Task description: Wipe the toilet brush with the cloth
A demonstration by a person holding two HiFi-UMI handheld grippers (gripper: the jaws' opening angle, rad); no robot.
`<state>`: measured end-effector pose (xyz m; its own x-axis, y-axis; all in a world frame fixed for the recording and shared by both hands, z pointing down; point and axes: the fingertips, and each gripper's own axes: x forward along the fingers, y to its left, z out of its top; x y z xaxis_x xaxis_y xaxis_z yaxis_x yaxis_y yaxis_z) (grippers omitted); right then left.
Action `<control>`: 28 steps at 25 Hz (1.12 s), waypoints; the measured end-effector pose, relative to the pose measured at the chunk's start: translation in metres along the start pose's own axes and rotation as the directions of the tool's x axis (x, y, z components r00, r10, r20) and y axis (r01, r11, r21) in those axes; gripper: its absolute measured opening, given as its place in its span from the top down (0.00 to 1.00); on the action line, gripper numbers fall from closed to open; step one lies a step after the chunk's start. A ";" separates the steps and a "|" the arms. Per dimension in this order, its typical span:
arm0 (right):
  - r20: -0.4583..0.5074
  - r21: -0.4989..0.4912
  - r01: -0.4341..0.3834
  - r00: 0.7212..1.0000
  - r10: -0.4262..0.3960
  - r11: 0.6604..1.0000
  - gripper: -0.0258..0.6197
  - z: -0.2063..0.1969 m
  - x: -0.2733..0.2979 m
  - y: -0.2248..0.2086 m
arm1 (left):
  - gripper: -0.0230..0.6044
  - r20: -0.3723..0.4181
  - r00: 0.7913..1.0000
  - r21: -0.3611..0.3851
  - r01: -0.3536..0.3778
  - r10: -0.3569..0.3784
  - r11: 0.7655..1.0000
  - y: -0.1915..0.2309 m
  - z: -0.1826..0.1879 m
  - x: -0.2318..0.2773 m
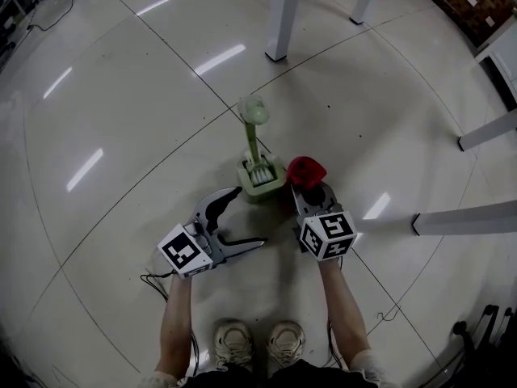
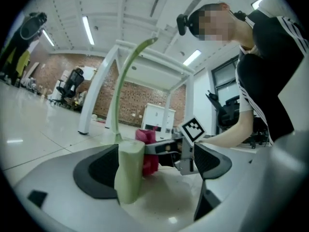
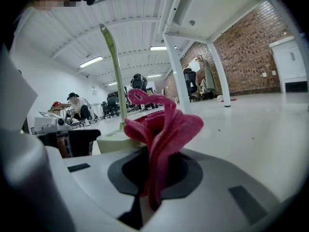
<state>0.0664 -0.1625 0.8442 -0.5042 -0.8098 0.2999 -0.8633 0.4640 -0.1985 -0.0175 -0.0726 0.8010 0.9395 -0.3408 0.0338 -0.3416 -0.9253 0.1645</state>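
Note:
A toilet brush with a pale green handle point(image 1: 253, 128) stands upright in its green holder point(image 1: 261, 176) on the floor. My right gripper point(image 1: 308, 186) is shut on a red cloth point(image 1: 306, 169), which sits just right of the holder. My left gripper point(image 1: 248, 217) is open, low at the holder's front left. In the left gripper view the holder point(image 2: 129, 172) stands between the open jaws, close to the left one, with the cloth point(image 2: 147, 154) behind it. The right gripper view shows the cloth point(image 3: 161, 132) pinched and bunched upward, with the holder point(image 3: 115, 141) and handle point(image 3: 112, 62) beyond it.
White table legs point(image 1: 282, 16) stand behind the brush, and more legs point(image 1: 462, 217) lie to the right. The person's shoes point(image 1: 251, 342) are close behind the grippers. Thin cables point(image 1: 153, 282) trail on the glossy tiled floor near the left arm.

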 end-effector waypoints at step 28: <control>-0.067 -0.146 -0.251 0.968 0.244 0.957 0.91 0.010 0.047 0.017 | 0.22 -0.038 0.999 -0.066 0.035 -0.038 0.997 -0.013 -0.013 0.015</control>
<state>0.0282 -0.1965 0.8457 -0.6998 -0.6464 0.3040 -0.7025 0.6999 -0.1290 0.0017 -0.0637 0.8123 0.9521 -0.2989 0.0647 -0.3056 -0.9238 0.2307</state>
